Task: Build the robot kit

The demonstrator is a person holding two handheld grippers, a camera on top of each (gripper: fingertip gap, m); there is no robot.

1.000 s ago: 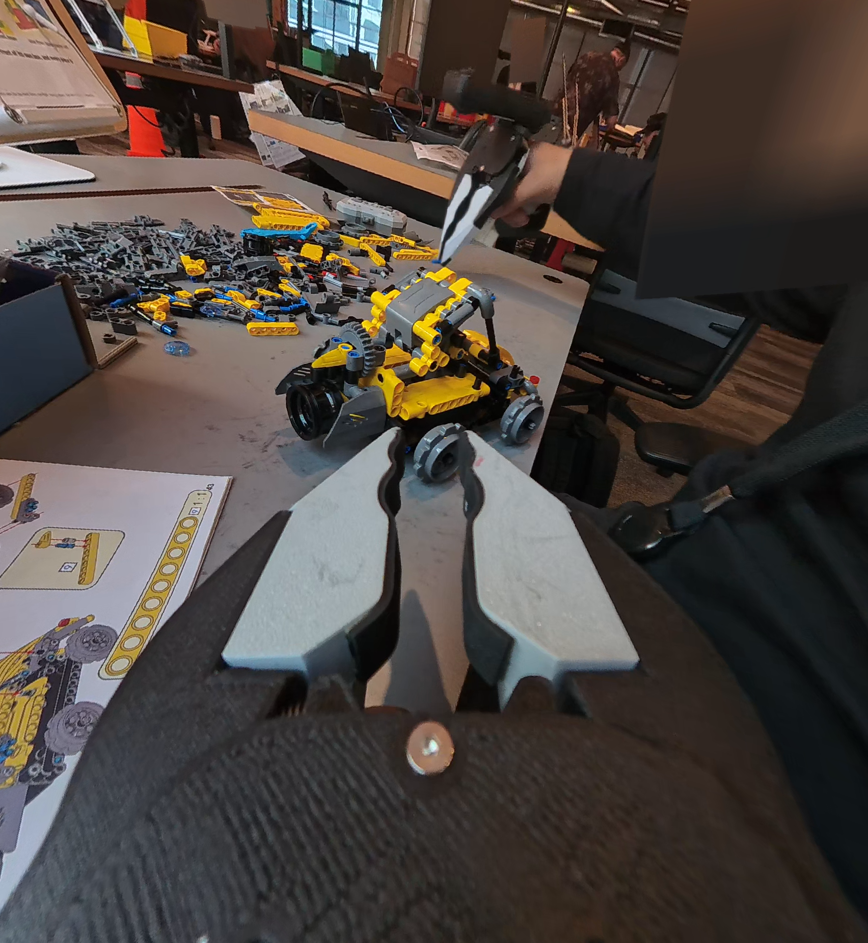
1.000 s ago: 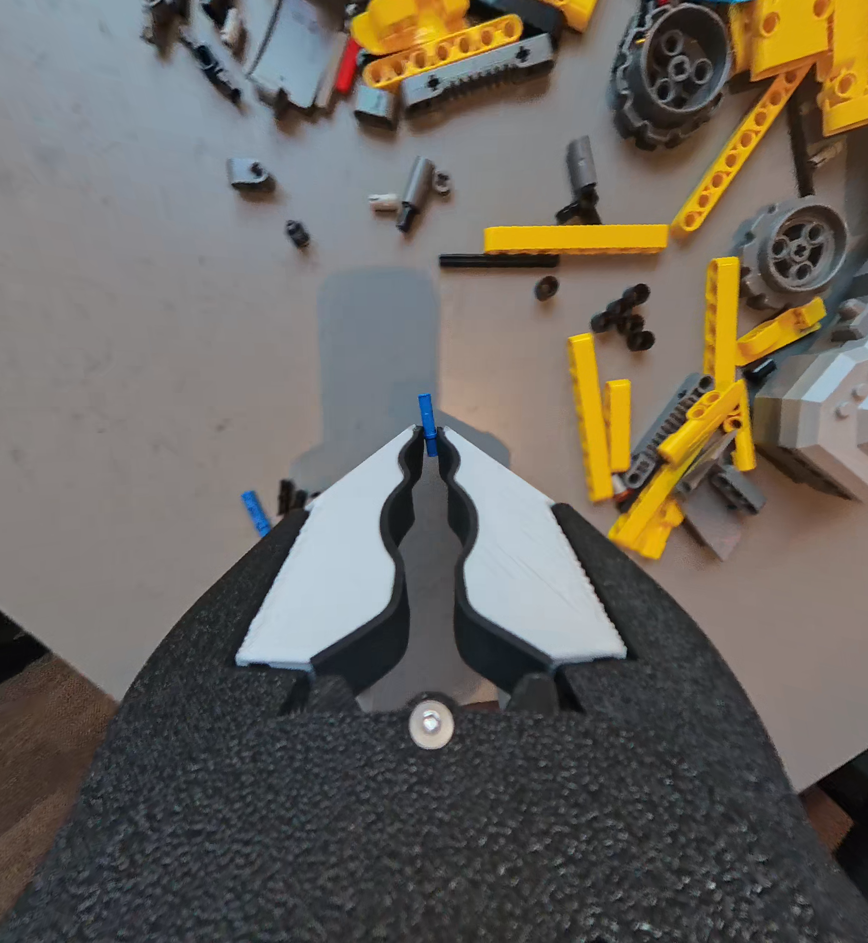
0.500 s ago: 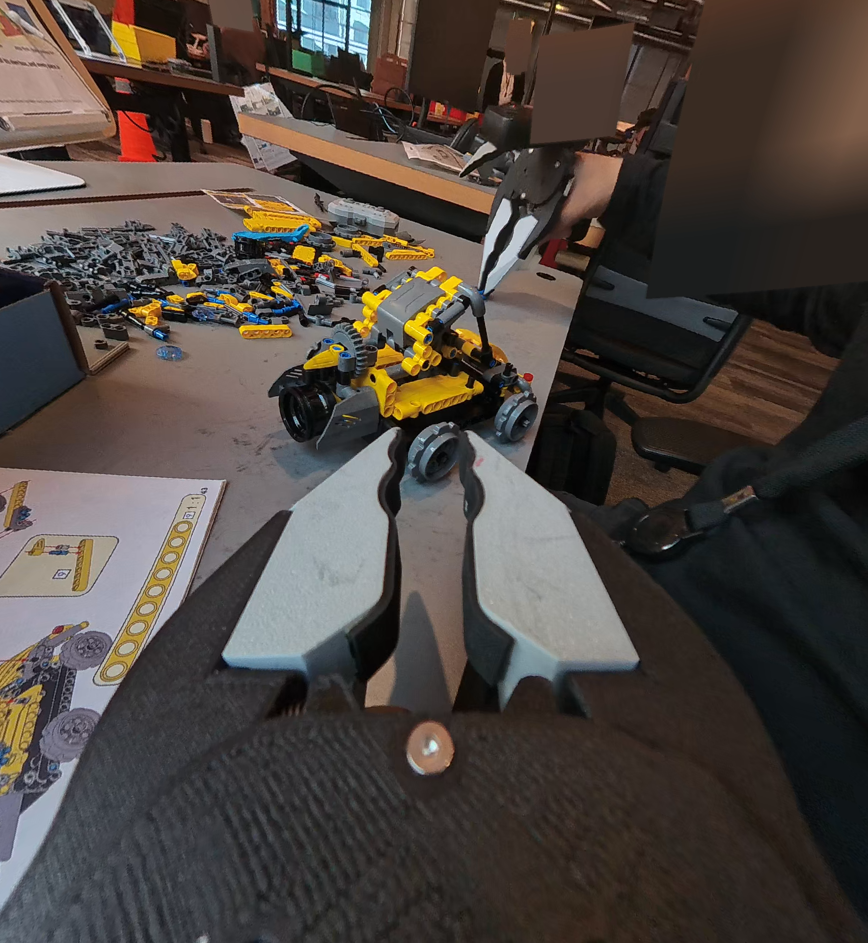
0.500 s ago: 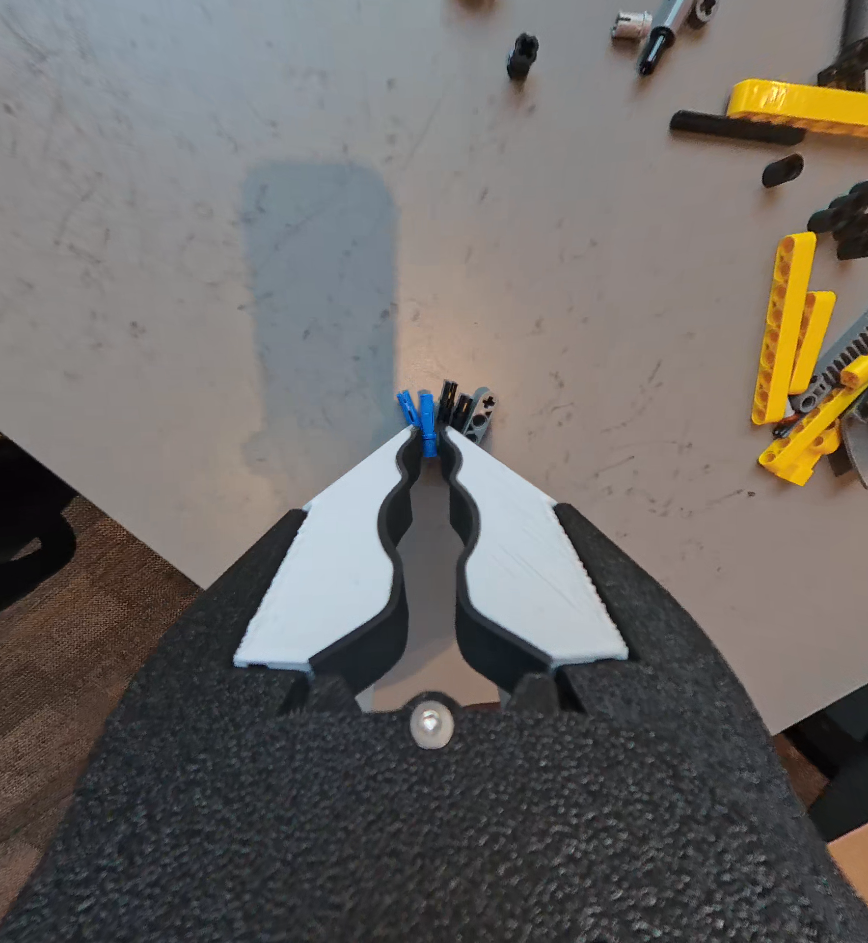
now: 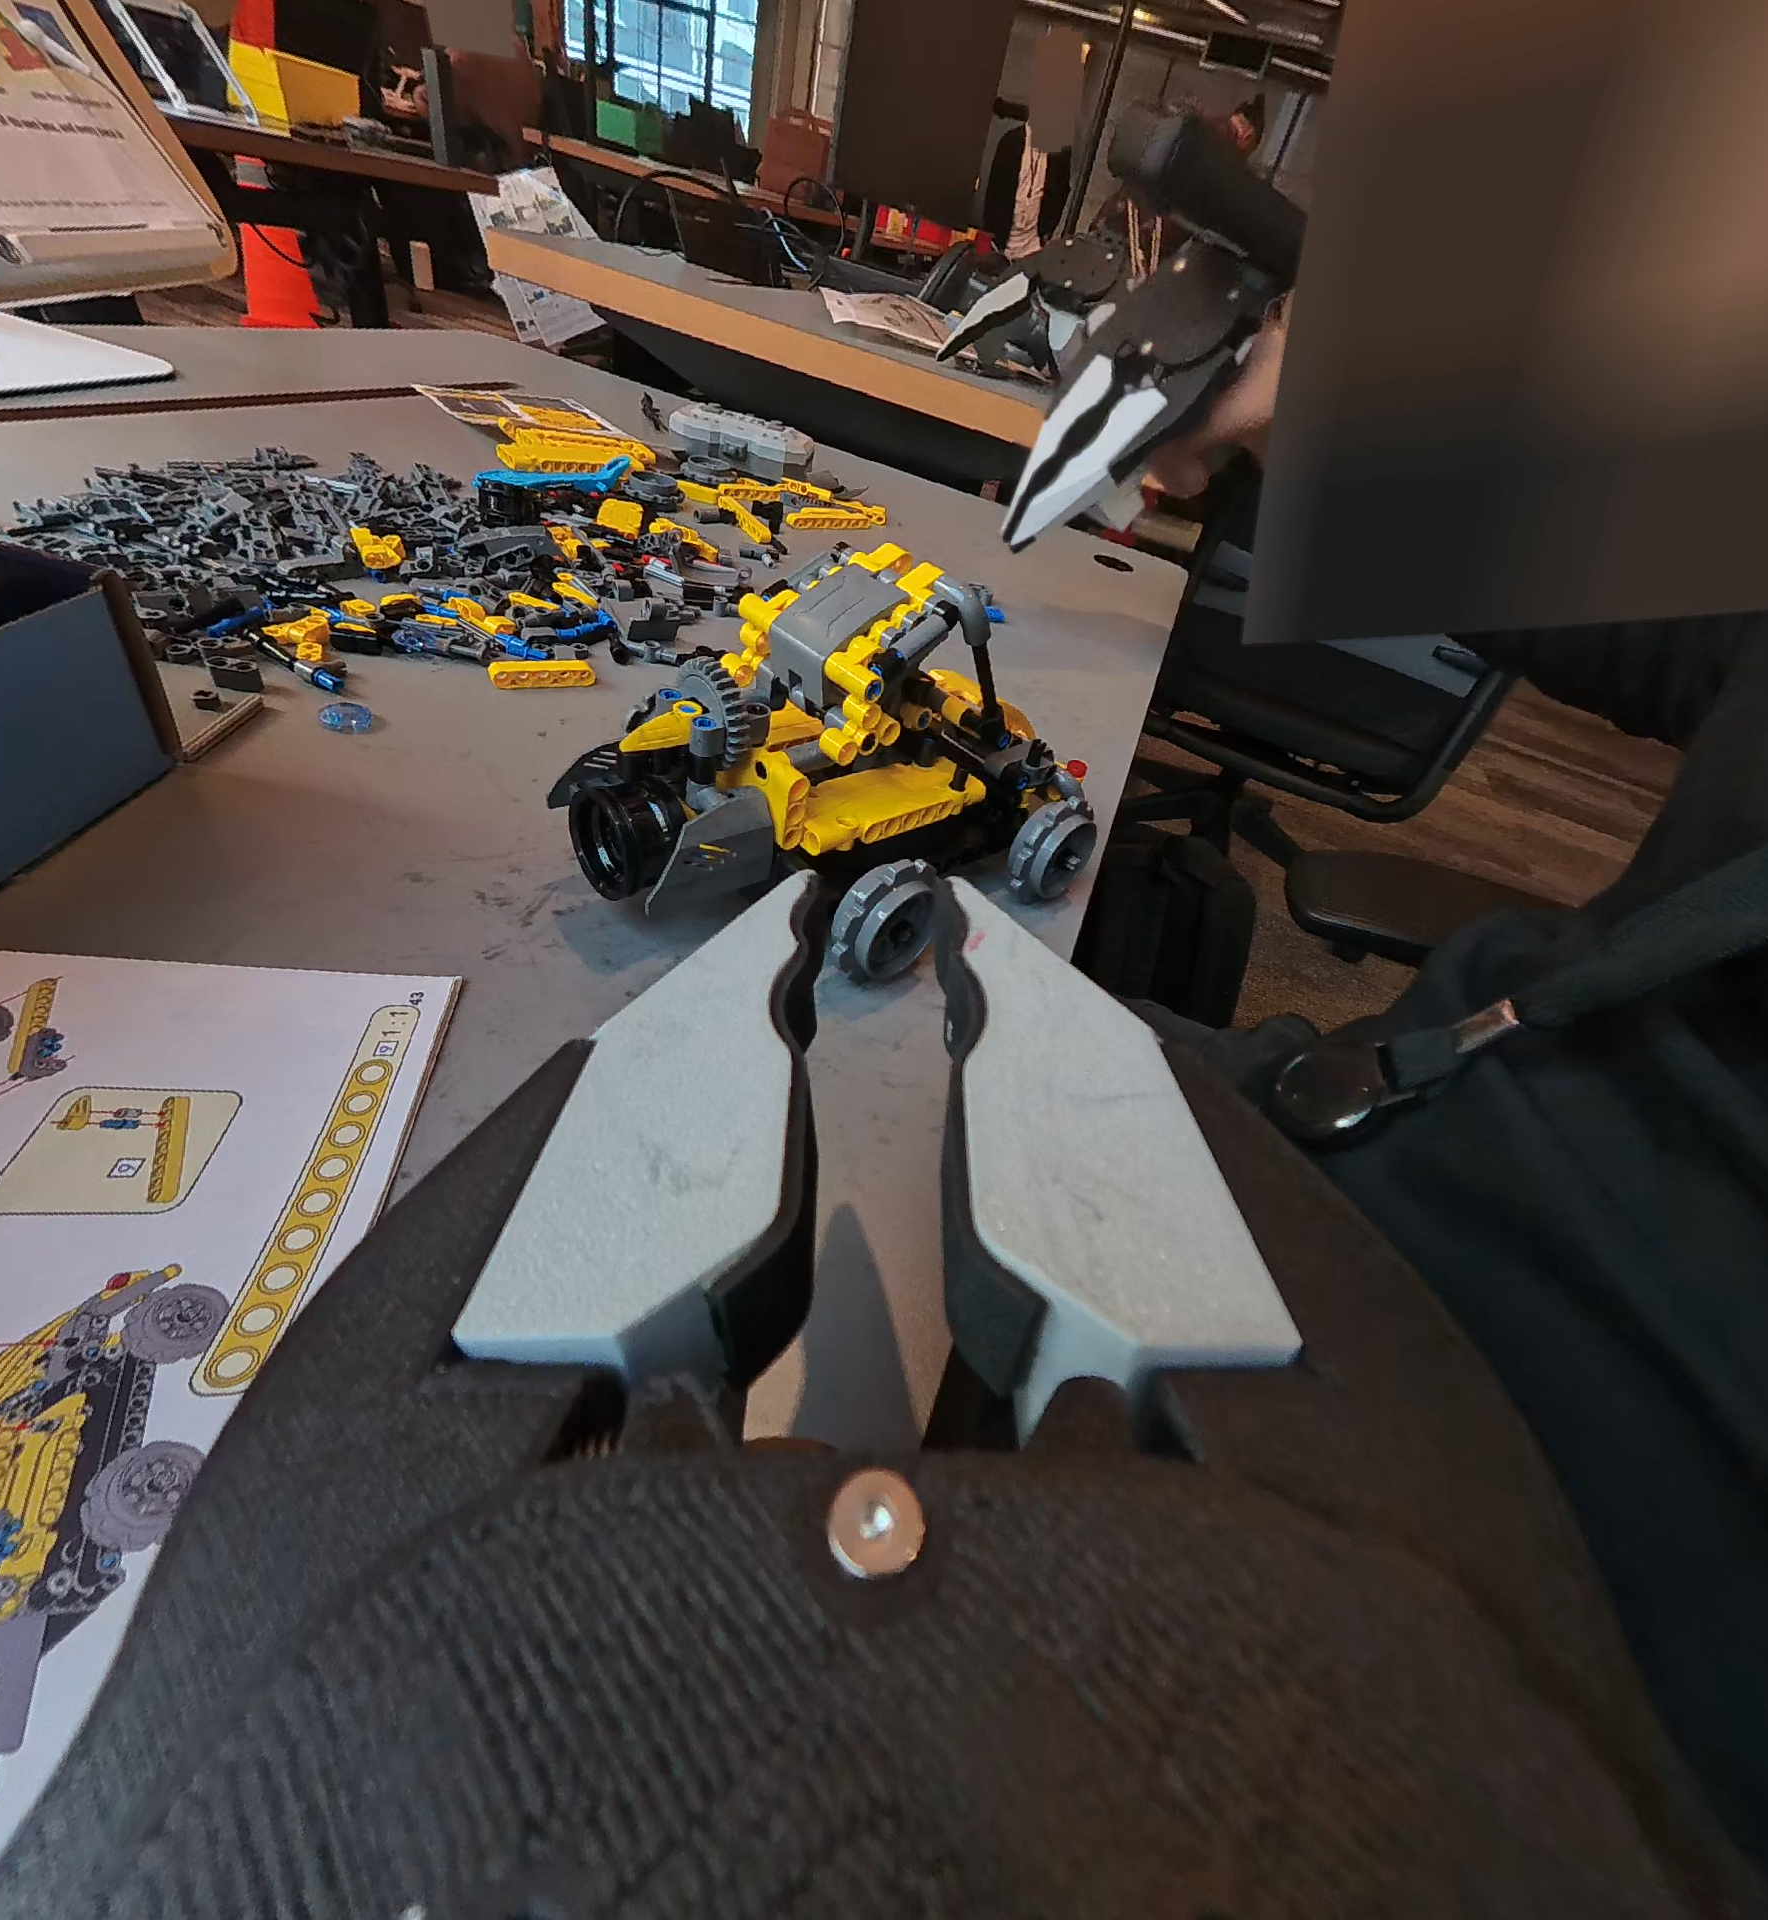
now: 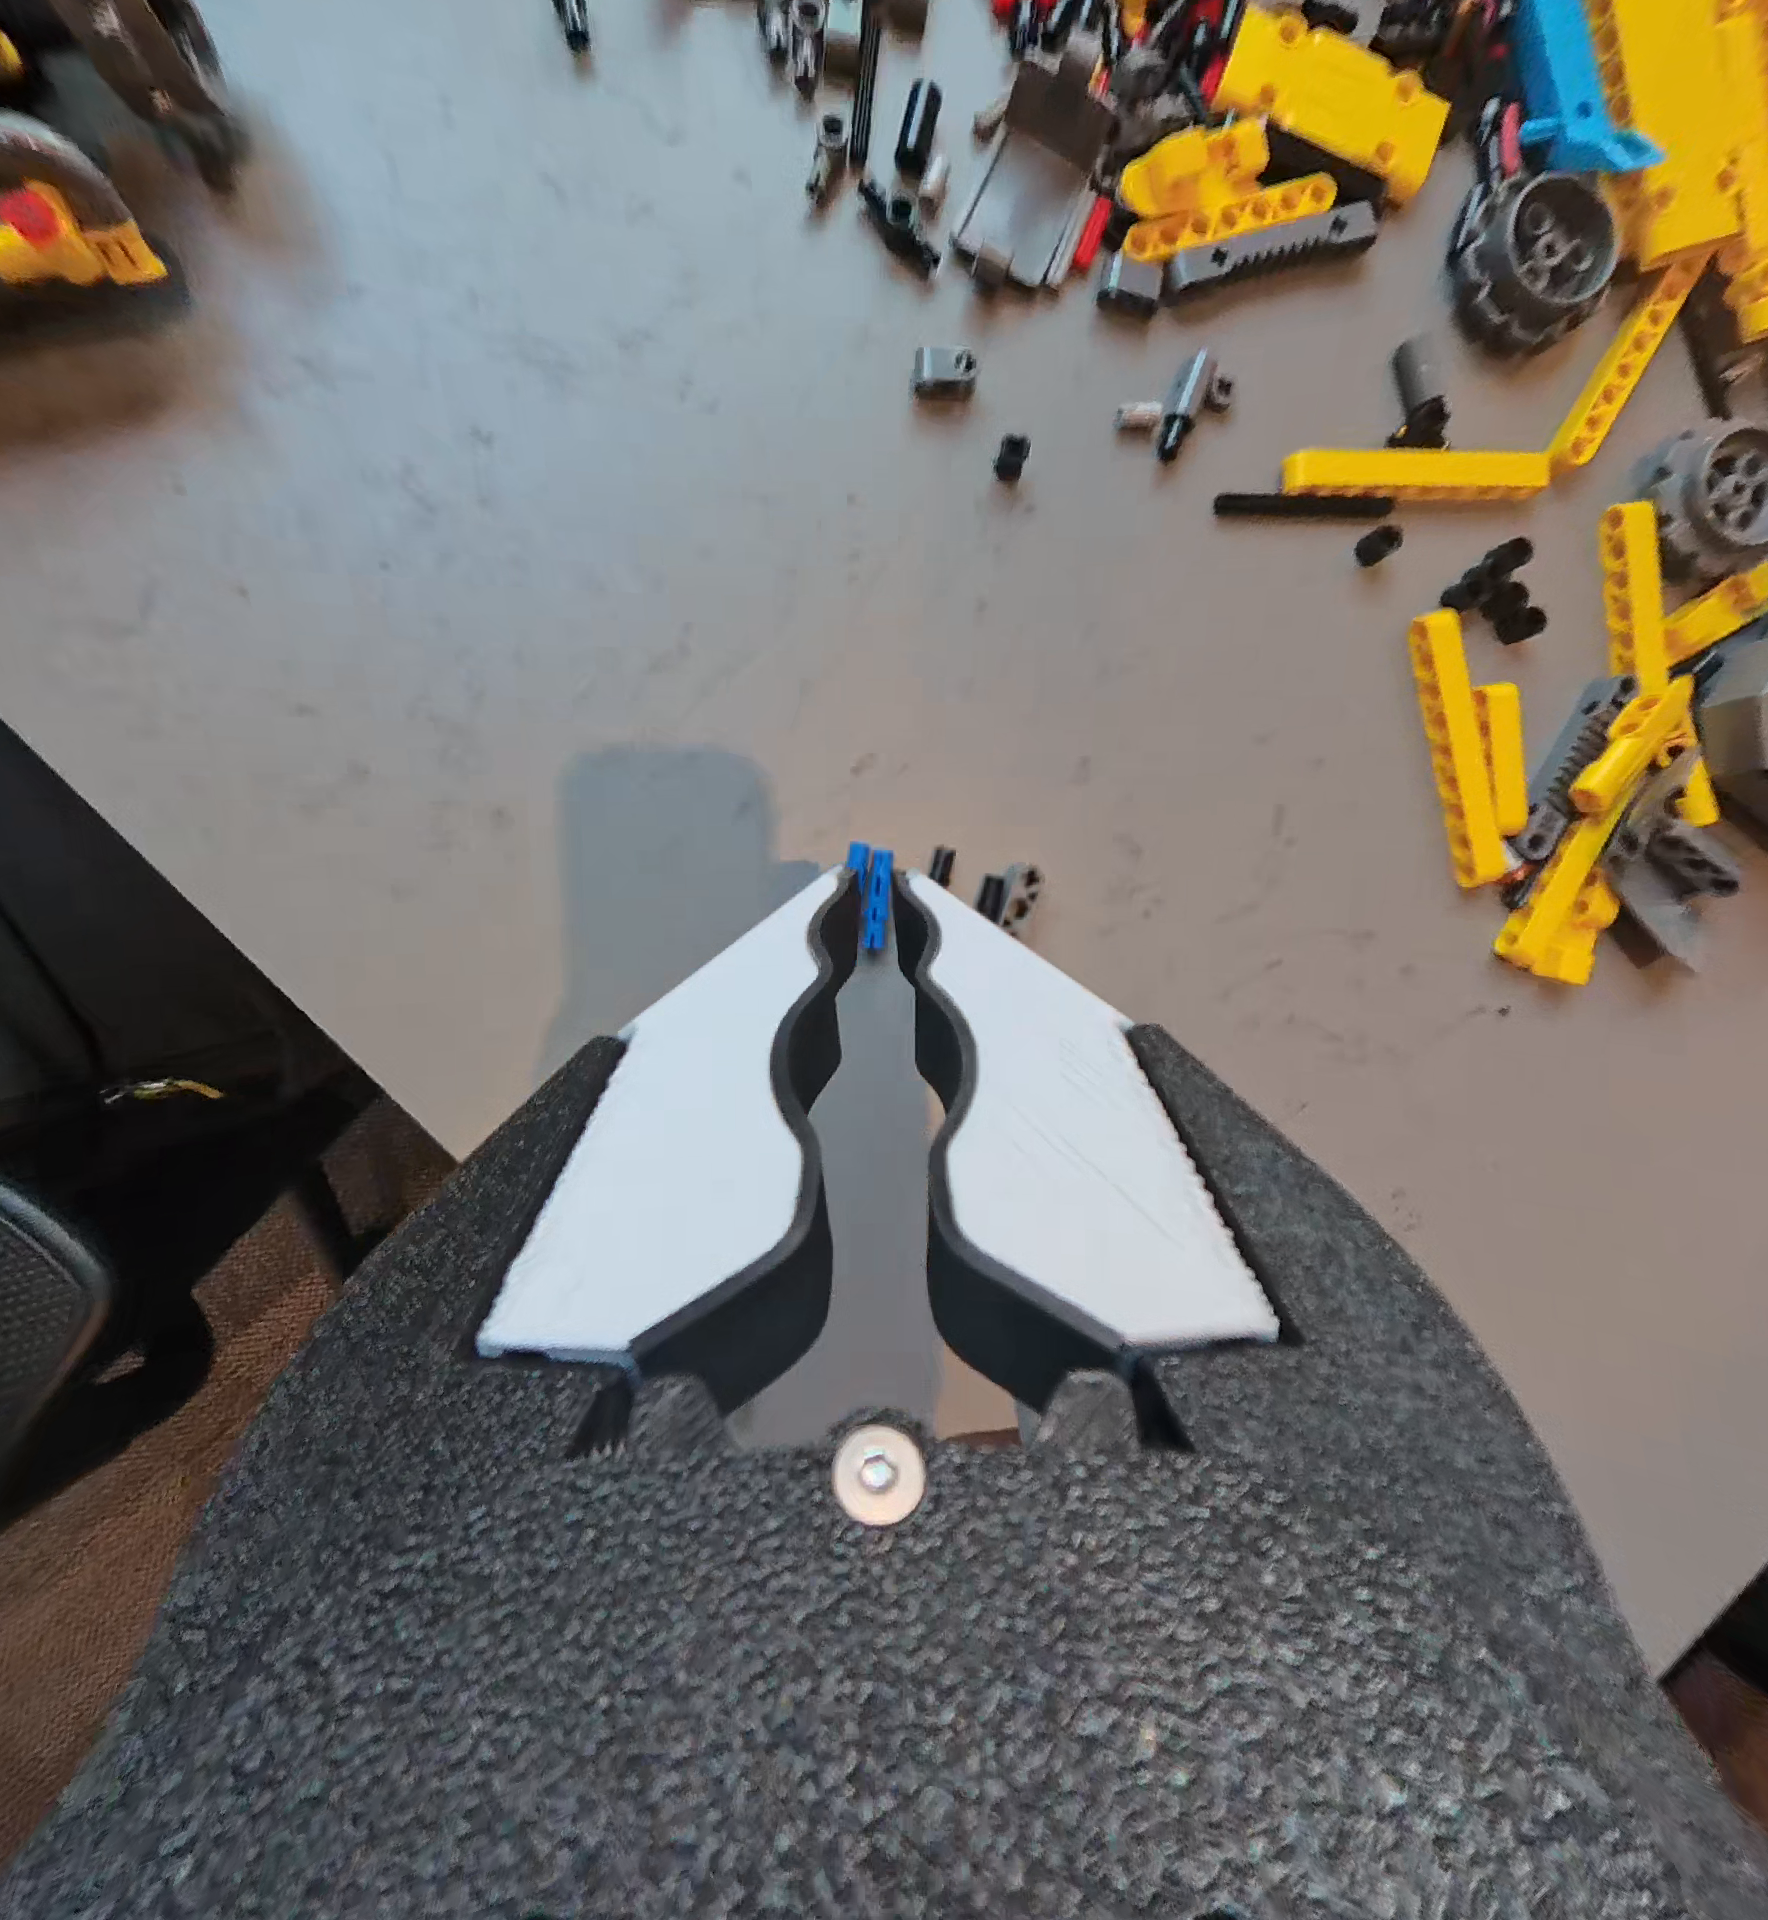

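Two grippers are out over the grey table (image 5: 360,852), and the yellow model vehicle (image 5: 818,758) standing near the table's edge is the handiest mark to place them by. The left gripper (image 5: 875,914) sits low on the near side of the vehicle, its tips parted by a clear gap with nothing between them; one grey wheel (image 5: 885,925) of the vehicle shows through that gap, just beyond the tips and, as far as I can tell, not touched. The right gripper (image 5: 1031,525) hangs in the air above and behind the vehicle's rear, on the chair side, tips angled down toward the table. In its own view the right gripper (image 6: 875,899) is pinched almost closed on a small blue pin (image 6: 874,896), which is the only thing either gripper has hold of. The pin's long axis runs straight along the fingers, its free end poking just past the tips and pointing forward and down at bare table. The vehicle lies ahead and to the left of those tips, well apart, seen blurred at the corner of that view (image 6: 28,208). Beyond the vehicle spreads a heap of loose parts (image 5: 423,561), and an open instruction booklet (image 5: 163,1174) lies on its near side, beside the left gripper.
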